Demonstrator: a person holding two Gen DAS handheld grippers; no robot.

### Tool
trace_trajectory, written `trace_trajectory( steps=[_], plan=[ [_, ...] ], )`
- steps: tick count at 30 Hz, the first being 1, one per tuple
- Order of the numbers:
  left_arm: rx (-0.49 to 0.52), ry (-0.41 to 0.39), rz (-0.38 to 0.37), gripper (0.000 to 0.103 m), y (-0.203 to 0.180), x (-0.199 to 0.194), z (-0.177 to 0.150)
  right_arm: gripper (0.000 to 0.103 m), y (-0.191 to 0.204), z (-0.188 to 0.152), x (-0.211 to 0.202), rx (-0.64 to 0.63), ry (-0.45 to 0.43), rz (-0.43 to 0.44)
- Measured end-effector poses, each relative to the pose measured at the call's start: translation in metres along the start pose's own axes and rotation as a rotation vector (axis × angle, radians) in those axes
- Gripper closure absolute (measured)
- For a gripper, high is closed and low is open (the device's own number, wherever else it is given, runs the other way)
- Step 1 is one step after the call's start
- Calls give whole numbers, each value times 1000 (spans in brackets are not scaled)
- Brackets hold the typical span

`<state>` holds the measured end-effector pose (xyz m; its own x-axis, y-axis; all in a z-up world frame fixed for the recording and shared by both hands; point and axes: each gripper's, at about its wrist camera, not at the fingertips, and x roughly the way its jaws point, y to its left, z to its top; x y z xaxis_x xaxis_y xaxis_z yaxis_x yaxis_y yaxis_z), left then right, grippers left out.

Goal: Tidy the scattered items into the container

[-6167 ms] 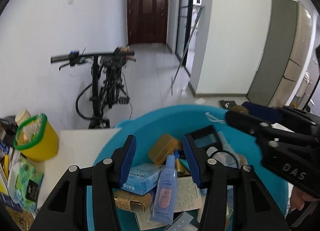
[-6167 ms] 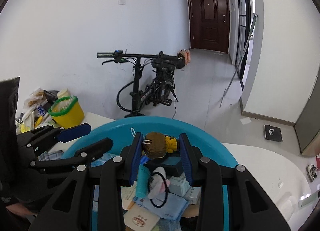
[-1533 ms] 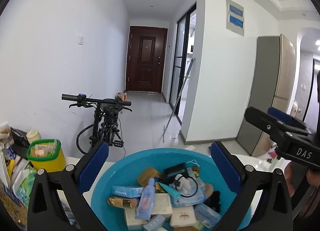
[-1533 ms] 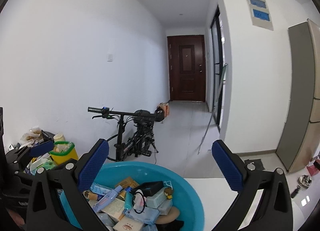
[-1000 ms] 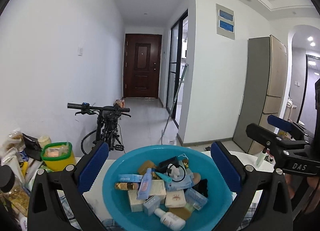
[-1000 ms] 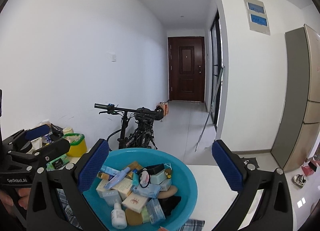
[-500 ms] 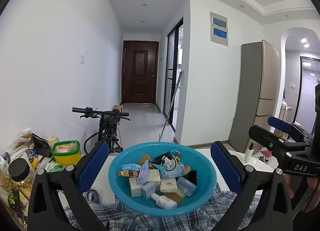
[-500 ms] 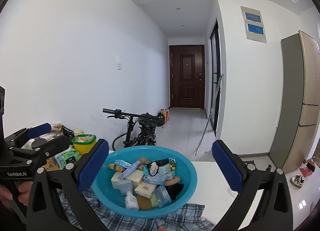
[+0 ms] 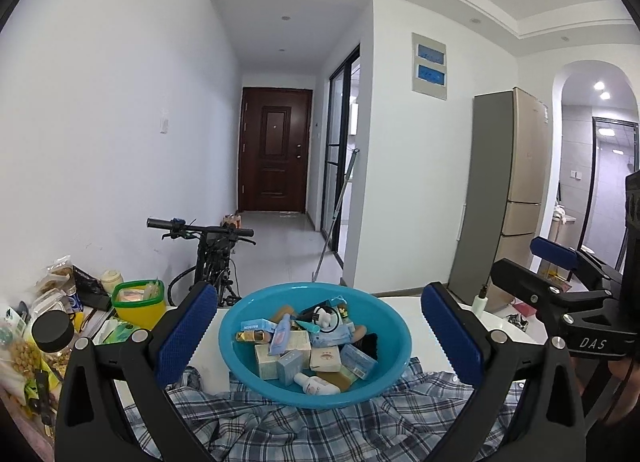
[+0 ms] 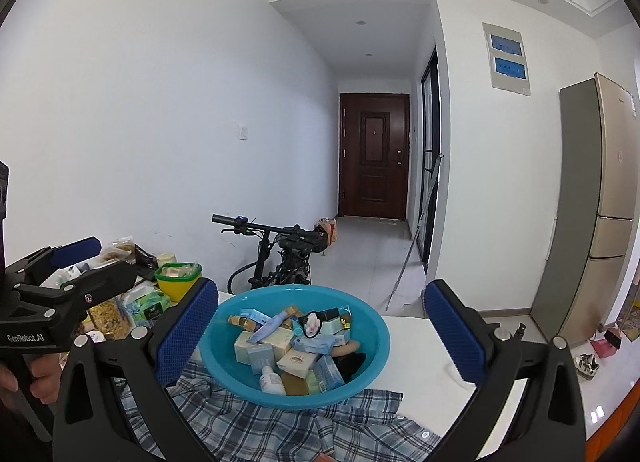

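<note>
Your left gripper (image 9: 320,336) hangs above and short of the blue basin (image 9: 390,354), spread wide, nothing in it or touching it. The small boxes, tubes & bottles (image 10: 294,344) lie piled in the basin, on the plaid cloth (image 10: 288,428), so tidying looks about done. Right gripper (image 10: 322,334): same, jaws wide apart, empty, clear of the rim.

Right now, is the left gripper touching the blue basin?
Apart. In the left wrist view the left gripper stands open and empty, its blue pads framing the blue basin from nearer the camera; the right wrist view shows it off to the side.
</note>
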<state>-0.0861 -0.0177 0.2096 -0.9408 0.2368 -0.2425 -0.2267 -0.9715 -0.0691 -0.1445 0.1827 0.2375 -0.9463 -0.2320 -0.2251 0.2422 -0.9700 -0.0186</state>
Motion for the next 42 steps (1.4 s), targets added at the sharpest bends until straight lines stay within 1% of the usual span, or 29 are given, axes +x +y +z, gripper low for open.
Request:
trace_trajectory(
  steps=[3, 12, 16, 22, 30, 36, 39, 42],
  plan=[
    [-5, -4, 7, 0, 0, -7, -1, 0, 4, 0, -5, -12, 0, -6],
    [-8, -11, -6, 0, 1, -21, -5, 0, 12, -5, -17, -30, -10, 20],
    [-4, 8, -31, 0, 0, -24, -12, 0, 13, -12, -18, -25, -6, 31],
    [-15, 18, -27, 0, 2, -27, -26, 0, 11, -22, -21, -3, -4, 45],
    [25, 9, 23, 0, -2, -28, -51, 0, 5, -41, -17, 18, 24, 45],
    [8, 44, 5, 0, -3, -18, -72, 0, 3, -57, -15, 32, 38, 52],
    [-7, 38, 2, 0, -1, -15, -83, 0, 3, -65, -13, 32, 38, 47],
    [-14, 22, 17, 0, 1, -14, -95, 0, 2, -74, -12, 34, 37, 43]
  ],
)
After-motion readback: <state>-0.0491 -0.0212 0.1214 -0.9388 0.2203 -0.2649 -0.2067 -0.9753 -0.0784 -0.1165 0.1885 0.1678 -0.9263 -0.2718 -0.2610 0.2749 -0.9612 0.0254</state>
